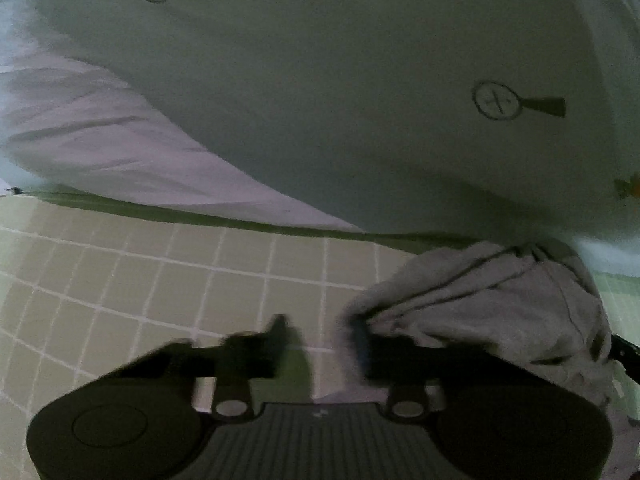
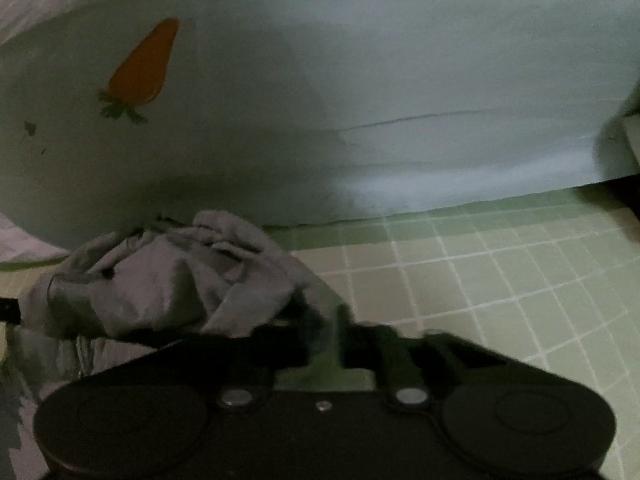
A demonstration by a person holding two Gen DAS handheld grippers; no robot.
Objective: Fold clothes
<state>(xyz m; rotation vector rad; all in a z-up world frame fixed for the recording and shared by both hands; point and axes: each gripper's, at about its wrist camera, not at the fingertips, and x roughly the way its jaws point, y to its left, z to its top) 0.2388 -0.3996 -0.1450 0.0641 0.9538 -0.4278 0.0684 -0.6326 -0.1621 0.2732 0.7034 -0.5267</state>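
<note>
The grey garment (image 2: 160, 280) is a crumpled, bunched heap on the checked green tabletop (image 2: 500, 280), right against the foot of the white carrot-print cloth (image 2: 360, 80) behind it. The left tongs (image 1: 320, 344) stand spread, one finger under the heap's edge. The right tongs (image 2: 336, 332), nearly pressed together beside it, seem to pinch nothing; a careless grab could catch several layers or snag the white cloth.

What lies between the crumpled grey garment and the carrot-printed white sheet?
Nothing. In the right wrist view the crumpled grey garment bunches right against the carrot-printed white sheet.
</note>
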